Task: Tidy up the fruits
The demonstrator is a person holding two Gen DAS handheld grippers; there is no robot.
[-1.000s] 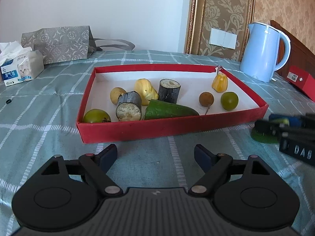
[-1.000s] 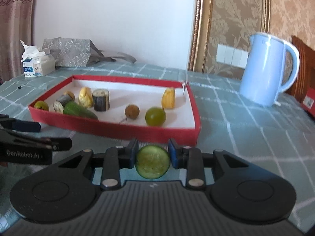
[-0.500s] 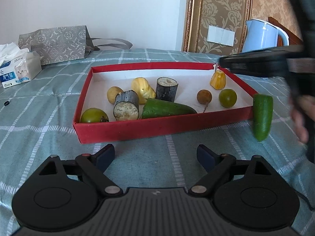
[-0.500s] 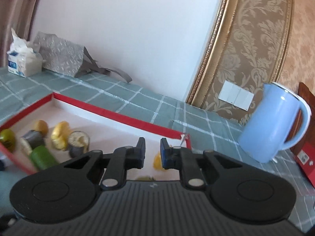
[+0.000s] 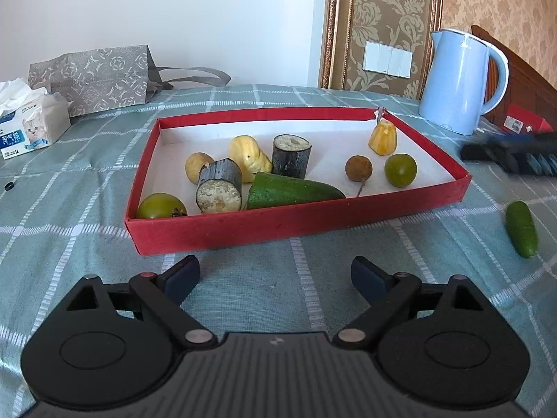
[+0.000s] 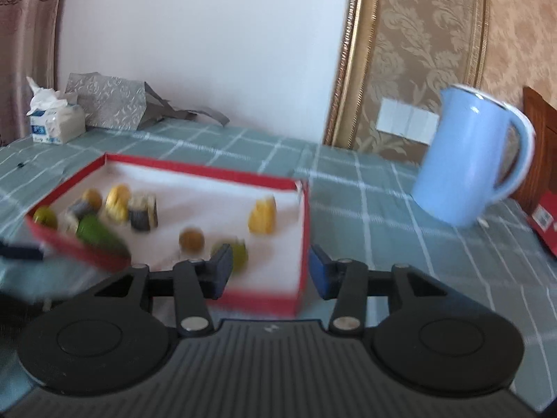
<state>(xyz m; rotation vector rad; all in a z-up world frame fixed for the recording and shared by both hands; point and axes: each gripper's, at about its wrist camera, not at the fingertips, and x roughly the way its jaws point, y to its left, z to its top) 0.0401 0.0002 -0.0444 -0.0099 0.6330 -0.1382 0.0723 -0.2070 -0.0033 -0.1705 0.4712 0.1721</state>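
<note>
— On the desk, right of the red tray, your small cucumber lies loose.
— And your claws?
— Your left claw is spreading, empty; your right claw is opening, gripping nothing.

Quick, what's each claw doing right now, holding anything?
Left claw: open wide and opening, nothing between its fingers.
Right claw: opening, empty; small cucumber lies on the tablecloth.

Ahead of my left claw, a matt red cardboard tray rests on woven checked cloth; the blue kettle looks glossy plastic
</note>
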